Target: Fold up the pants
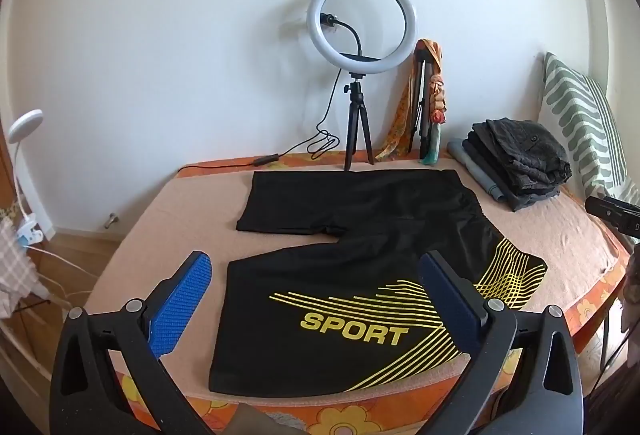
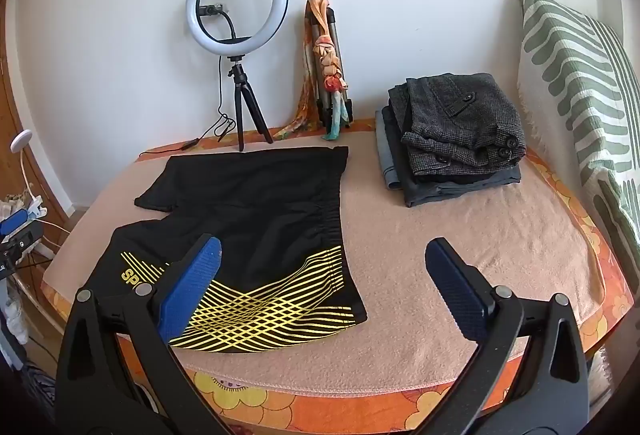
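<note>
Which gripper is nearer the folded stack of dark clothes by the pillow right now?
Right. The right gripper is open over the bare blanket, with the folded stack just ahead. The left gripper is open over the shorts' SPORT leg, with the stack far off to its right.

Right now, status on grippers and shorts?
Left gripper open, right gripper open, both empty. Black shorts flat, unfolded on the bed. Folded clothes pile apart, right side.

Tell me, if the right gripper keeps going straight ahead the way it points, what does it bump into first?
Probably the peach blanket, just right of the black shorts. The right gripper has open jaws and holds nothing. Depth is hard to judge here.
</note>
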Action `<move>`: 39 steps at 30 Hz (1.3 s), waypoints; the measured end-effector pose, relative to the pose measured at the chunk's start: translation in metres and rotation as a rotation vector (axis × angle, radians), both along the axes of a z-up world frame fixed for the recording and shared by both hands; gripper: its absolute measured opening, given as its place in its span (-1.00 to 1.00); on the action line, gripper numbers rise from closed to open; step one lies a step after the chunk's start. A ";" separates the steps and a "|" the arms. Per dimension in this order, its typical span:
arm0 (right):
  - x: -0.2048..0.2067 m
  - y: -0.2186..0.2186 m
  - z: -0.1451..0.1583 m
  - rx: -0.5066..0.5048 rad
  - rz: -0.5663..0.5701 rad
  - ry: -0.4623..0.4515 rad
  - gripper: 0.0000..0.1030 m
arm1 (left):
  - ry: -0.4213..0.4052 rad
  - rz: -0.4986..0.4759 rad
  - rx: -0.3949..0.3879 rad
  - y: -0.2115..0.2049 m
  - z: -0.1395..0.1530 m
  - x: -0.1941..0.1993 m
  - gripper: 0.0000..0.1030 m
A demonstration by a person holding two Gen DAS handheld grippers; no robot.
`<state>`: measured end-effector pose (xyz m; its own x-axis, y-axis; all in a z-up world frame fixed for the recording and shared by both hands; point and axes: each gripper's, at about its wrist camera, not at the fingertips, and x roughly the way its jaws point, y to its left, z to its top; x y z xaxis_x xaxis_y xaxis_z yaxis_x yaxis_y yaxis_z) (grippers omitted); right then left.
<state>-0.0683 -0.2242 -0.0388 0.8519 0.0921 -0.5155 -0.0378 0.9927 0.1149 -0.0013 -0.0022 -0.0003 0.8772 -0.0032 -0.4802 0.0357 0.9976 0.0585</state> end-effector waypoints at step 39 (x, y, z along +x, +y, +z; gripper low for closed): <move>0.001 0.007 0.000 -0.006 0.012 0.003 1.00 | 0.019 0.007 -0.044 0.006 0.004 0.000 1.00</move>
<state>-0.0672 -0.2173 -0.0393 0.8493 0.0991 -0.5185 -0.0495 0.9928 0.1086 -0.0017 0.0036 0.0035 0.8678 -0.0186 -0.4966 0.0292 0.9995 0.0137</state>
